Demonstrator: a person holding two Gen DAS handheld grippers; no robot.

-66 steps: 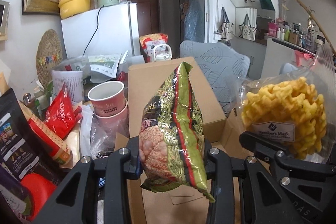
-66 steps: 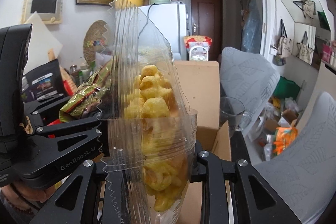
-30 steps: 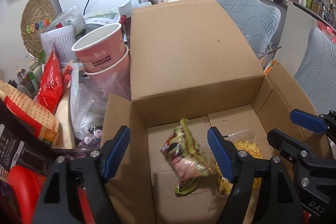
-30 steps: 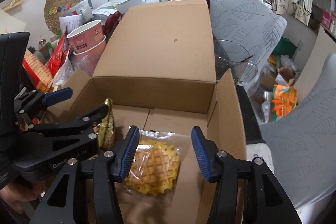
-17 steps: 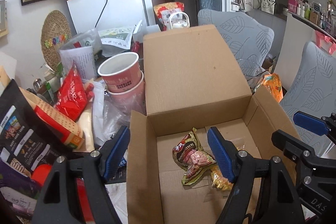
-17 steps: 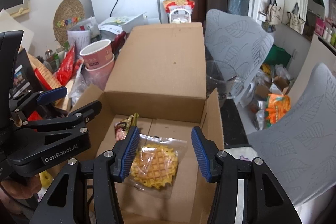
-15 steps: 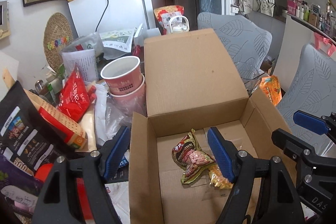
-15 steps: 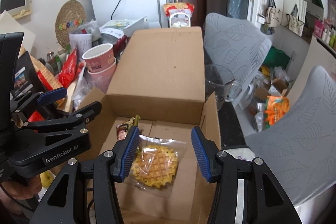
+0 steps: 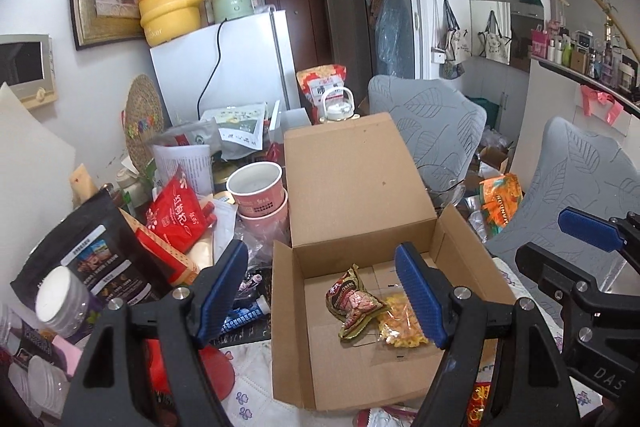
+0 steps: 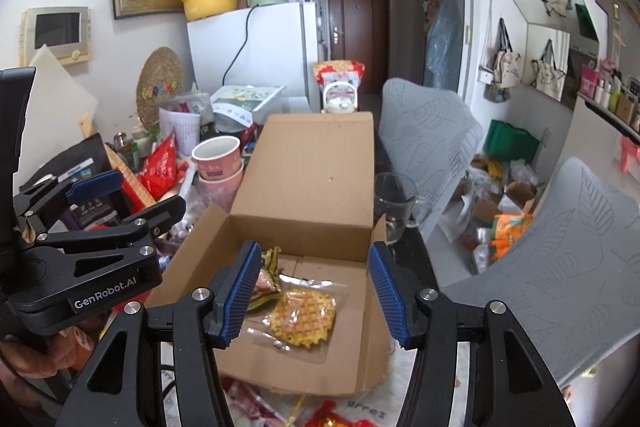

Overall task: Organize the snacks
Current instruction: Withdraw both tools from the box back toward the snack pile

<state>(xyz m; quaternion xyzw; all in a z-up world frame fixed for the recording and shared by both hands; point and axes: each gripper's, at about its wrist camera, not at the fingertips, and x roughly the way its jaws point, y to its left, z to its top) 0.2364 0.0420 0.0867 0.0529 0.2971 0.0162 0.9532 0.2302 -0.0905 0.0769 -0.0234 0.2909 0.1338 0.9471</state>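
An open cardboard box stands on the table with its lid flap up; it also shows in the right wrist view. Inside lie a green-and-red snack packet and a clear bag of yellow waffle snacks, side by side and touching. The packet shows partly in the right wrist view, and the waffle bag in the left wrist view. My left gripper is open and empty above the box's front left. My right gripper is open and empty above the box's front.
Left of the box are stacked pink paper cups, a red pouch, a black bag and other clutter. A glass mug stands right of the box. Grey leaf-patterned chairs are at the right. A white fridge is behind.
Both grippers let go of their snacks into the box and opened. They have since risen and drawn back, so the box looks smaller and lower.
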